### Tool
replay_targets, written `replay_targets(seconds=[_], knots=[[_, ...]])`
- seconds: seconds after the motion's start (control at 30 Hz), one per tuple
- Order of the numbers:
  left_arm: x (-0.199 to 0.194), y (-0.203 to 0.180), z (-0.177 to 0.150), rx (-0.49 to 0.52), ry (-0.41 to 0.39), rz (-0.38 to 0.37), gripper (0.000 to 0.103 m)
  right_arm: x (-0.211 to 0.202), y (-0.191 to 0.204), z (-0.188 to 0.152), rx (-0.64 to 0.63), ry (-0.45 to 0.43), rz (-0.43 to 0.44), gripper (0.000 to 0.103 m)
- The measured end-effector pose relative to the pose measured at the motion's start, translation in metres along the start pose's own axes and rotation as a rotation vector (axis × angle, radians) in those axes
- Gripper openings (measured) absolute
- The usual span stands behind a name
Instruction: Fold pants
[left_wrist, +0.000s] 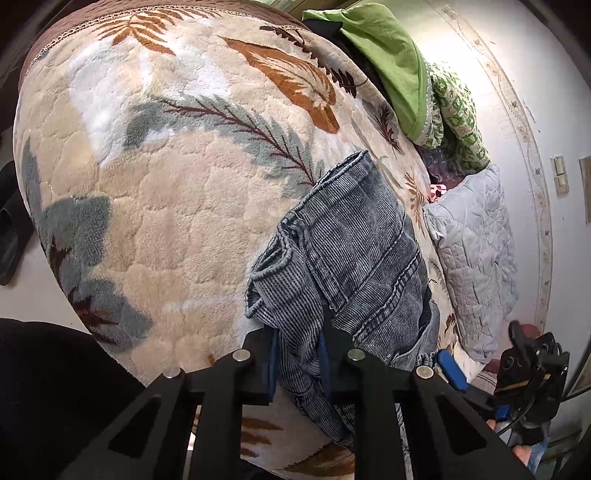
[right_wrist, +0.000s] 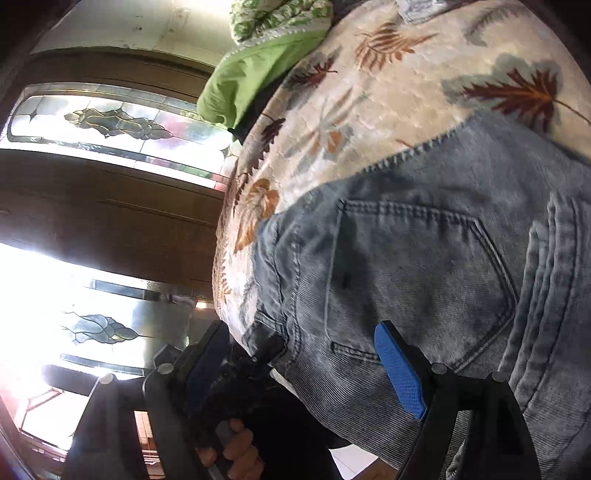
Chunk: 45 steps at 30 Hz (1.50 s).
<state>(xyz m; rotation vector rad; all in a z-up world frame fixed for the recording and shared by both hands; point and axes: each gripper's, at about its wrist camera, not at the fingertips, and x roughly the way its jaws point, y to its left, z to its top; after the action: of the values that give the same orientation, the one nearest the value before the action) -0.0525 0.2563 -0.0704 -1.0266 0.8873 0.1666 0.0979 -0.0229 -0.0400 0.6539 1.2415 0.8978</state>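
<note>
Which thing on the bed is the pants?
Find the big fluffy cream blanket with leaf patterns. At its near edge lie the faded blue-grey ribbed denim pants. Unlike the green cloth and pale quilted pillow nearby, they have stitched seams and pockets.

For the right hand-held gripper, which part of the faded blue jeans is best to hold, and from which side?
Probably the waistband edge of the faded blue jeans, near the back pocket. Come from the bed's near edge: that thick hem overhangs the leaf-patterned blanket, between the right hand-held gripper fingers.
</note>
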Motion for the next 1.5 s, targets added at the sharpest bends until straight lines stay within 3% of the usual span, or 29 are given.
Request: replay_targets(seconds=[0.1,0.2,0.23,0.33,0.5,0.57,0.6,0.63,0.7,0.8,0.93,1.13,1.27,1.4,1.5], knots=[[0.000,0.000,0.000,0.005,-0.003,0.002,0.020,0.016,-0.004,0.027,0.052,-0.026,0.086,0.084],[0.001,-0.002,-0.001,0.015,-0.004,0.015,0.021,0.071,-0.045,0.033,0.167,0.090,-0.018,0.084],[0.000,-0.004,-0.002,0.028,-0.007,0.022,0.021,0.064,-0.045,0.032,0.163,0.039,-0.002,0.084],[0.000,-0.006,-0.001,0.043,-0.006,0.034,0.022,0.035,-0.021,0.026,0.115,0.036,0.030,0.084],[-0.001,-0.007,-0.001,0.039,-0.014,0.031,0.021,-0.027,-0.020,-0.020,0.061,0.025,-0.076,0.084],[-0.002,-0.011,-0.003,0.054,-0.024,0.052,0.019,-0.022,-0.041,-0.036,0.111,0.053,-0.108,0.085],[-0.003,-0.015,-0.004,0.069,-0.031,0.065,0.017,-0.005,-0.058,-0.041,0.143,0.127,-0.109,0.086],[-0.005,-0.020,-0.006,0.095,-0.043,0.084,0.015,0.004,-0.066,-0.043,0.143,0.145,-0.104,0.086],[-0.011,-0.034,-0.008,0.144,-0.068,0.113,0.014,-0.009,-0.060,-0.043,0.175,0.109,-0.088,0.086],[-0.025,-0.070,-0.016,0.267,-0.133,0.145,0.011,-0.042,-0.045,-0.048,0.097,0.037,-0.061,0.085],[-0.041,-0.128,-0.038,0.450,-0.210,0.146,0.010,-0.106,-0.072,-0.075,0.141,-0.100,-0.041,0.085],[-0.050,-0.221,-0.111,0.780,-0.296,0.112,0.009,-0.205,-0.130,-0.114,0.213,-0.328,-0.004,0.086],[-0.037,-0.263,-0.182,0.977,-0.270,0.075,0.009,-0.253,-0.164,-0.136,0.262,-0.444,0.025,0.085],[0.005,-0.278,-0.252,1.142,-0.158,0.071,0.009,-0.278,-0.191,-0.153,0.313,-0.506,0.076,0.086],[0.066,-0.268,-0.298,1.251,0.020,0.166,0.009,-0.284,-0.202,-0.156,0.338,-0.540,0.101,0.086]])
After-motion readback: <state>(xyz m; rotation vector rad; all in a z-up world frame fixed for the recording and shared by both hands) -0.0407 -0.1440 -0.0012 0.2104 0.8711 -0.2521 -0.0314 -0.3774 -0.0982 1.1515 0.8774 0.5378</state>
